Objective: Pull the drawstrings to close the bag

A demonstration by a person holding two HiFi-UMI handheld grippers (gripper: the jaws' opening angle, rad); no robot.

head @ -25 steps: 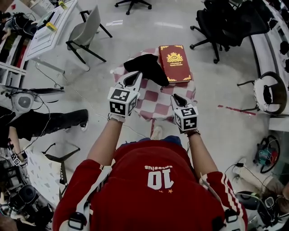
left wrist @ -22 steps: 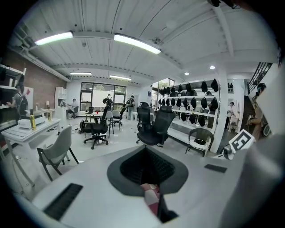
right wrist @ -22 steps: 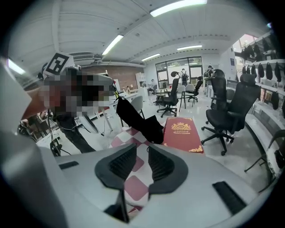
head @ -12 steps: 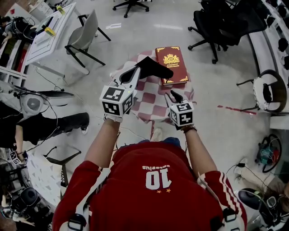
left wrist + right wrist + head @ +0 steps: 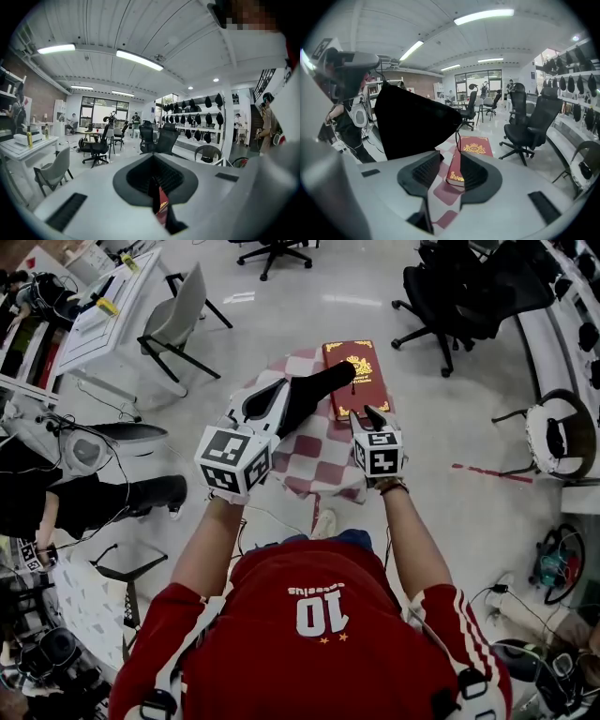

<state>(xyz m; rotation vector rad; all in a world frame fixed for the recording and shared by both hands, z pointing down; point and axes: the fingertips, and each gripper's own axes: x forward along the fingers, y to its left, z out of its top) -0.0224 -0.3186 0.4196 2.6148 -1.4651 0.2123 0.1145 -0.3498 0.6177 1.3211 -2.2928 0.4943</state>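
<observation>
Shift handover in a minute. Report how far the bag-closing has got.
Done: the black bag hangs clear of the checked cloth, pinched in the shut left tongs. In hand: the right tongs have just been opening, and the drawstring hangs in line with their gap, unpinched. Left: grip that string and pull until the mouth cinches.

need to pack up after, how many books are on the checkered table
1: the red book lies at the checkered table's far right. The lifted black bag overlaps its left side and could hide another.
</observation>
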